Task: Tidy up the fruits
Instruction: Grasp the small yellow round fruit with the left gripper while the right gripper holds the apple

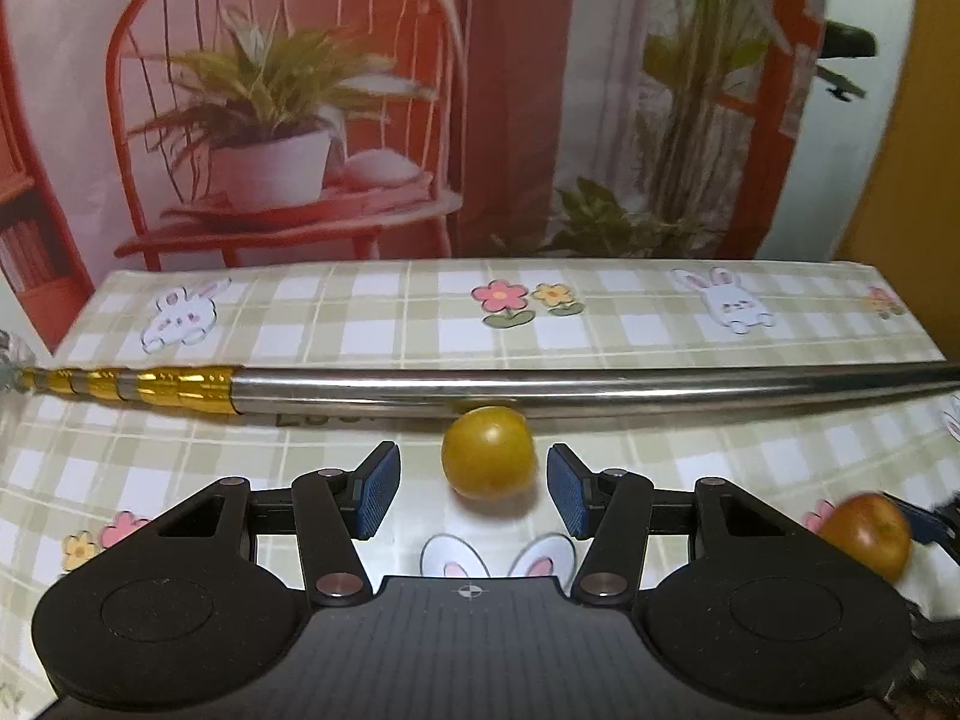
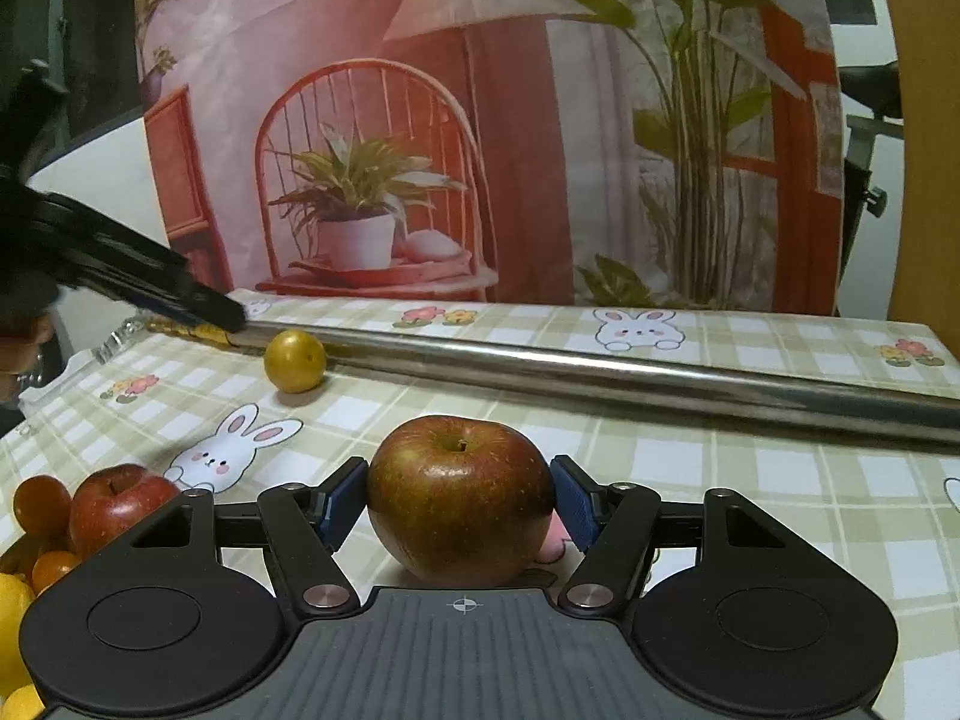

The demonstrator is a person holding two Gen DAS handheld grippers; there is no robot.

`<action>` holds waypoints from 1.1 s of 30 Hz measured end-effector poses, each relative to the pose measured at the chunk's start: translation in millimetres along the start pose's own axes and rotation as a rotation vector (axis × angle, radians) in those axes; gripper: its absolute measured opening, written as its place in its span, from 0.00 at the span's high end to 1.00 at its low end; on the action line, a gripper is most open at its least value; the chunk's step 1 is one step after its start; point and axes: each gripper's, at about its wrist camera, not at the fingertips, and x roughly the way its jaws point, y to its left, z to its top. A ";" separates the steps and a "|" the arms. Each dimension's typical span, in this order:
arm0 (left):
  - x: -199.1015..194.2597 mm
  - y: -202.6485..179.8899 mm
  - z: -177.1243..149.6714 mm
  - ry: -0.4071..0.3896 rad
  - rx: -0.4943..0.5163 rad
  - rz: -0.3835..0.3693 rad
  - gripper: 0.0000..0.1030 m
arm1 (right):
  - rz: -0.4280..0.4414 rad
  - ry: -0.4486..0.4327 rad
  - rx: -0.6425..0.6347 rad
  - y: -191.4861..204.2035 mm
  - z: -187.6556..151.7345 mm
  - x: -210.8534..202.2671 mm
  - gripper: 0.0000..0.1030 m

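The left tongs [image 1: 474, 489] stand wide open and hold nothing; a yellow plum [image 1: 488, 453] sits on the desk [image 1: 720, 468] just ahead of the two blue pads [image 1: 378, 492], in line with the gap and touching neither. The plum lies against the near side of a steel rod [image 1: 540, 387] that runs across the checked cloth, its left end wrapped in gold foil [image 1: 180, 390]. At the right edge of this view a brown-red apple [image 1: 867, 534] shows blurred, with a blue pad of the other tongs behind it. In the right wrist view the right tongs [image 2: 461, 504] are closed on that apple [image 2: 459, 498], both pads pressed to its sides, stem end up; whether it rests on the cloth or is lifted cannot be told. The same plum [image 2: 295, 360] lies well ahead and to the left beside the rod [image 2: 600, 369], under the dark tip of the left tongs [image 2: 198, 306]. At the lower left a cluster of fruit is gathered: a red apple [image 2: 120, 507], a small orange-brown fruit [image 2: 41, 507], an orange one [image 2: 54, 567] below it and a lemon [image 2: 12, 624]. No container shows around them; the frame edge cuts the pile off.
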 end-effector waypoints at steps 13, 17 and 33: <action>37.6 9.5 6.6 0.033 -0.177 -0.038 0.47 | -0.001 0.001 0.039 -5.3 -1.2 0.3 0.40; 43.6 6.5 4.2 0.063 -0.162 -0.060 0.55 | -0.003 0.002 0.036 -3.7 -1.7 0.4 0.40; -23.9 8.6 -14.2 0.031 -0.070 -0.118 0.55 | 0.014 0.006 0.069 -10.0 -1.4 2.1 0.40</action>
